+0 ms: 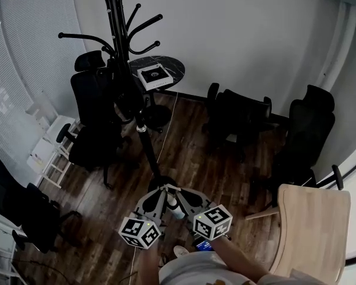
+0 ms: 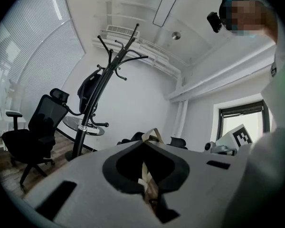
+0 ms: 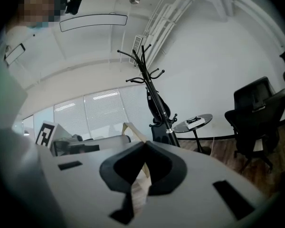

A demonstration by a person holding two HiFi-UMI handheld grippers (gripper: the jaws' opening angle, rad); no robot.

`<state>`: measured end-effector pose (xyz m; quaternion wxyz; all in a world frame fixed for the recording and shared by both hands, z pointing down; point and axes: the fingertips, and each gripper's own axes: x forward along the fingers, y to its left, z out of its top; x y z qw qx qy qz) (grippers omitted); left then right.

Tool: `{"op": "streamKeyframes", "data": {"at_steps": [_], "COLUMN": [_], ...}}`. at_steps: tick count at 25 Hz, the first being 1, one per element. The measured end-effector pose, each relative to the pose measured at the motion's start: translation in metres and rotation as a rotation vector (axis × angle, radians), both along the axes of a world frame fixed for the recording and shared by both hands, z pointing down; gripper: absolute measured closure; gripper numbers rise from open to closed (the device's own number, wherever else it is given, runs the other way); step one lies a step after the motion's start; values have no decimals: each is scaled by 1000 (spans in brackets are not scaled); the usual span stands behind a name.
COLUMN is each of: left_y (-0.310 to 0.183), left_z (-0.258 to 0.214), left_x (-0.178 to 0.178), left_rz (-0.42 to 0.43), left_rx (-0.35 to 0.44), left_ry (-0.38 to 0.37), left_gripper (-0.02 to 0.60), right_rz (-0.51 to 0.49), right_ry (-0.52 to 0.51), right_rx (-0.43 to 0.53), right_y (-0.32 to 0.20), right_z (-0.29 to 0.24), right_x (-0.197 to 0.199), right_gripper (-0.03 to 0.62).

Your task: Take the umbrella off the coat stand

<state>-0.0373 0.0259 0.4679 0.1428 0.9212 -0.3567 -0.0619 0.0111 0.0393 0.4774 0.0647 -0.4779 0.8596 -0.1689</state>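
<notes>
Jaws on our left hand-held gripper (image 1: 161, 190) are pressed together with nothing in them; our right hand-held gripper (image 1: 179, 192) is the same, and the two sit side by side, low down; the pole of the coat stand (image 1: 147, 147) comes down just past their tips; higher up and further on, the umbrella (image 3: 157, 103) hangs on it, dark and folded, its long side running up and down along the pole; we think neither hand is clearly nearer, and reaching it means going up and forward; behind stands a small round desk (image 1: 175, 70).
</notes>
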Motion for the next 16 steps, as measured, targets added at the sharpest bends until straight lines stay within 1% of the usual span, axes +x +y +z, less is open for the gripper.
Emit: {"op": "streamKeyframes", "data": {"at_steps": [4, 8, 16], "left_y": [-1, -3, -3], "left_z": [2, -2, -6], "left_x": [2, 11, 21], "left_rz": [-6, 0, 13], "left_rx": [-3, 16, 23], "left_ry": [-6, -23, -23], "left_gripper": [561, 561, 561], "right_rz": [0, 4, 17], "right_ry": [-1, -1, -10], "right_rx": [-1, 8, 16], "right_y": [2, 5, 5], "right_z": [2, 1, -3], "right_x": [2, 8, 20], "right_gripper": [581, 581, 581]}}
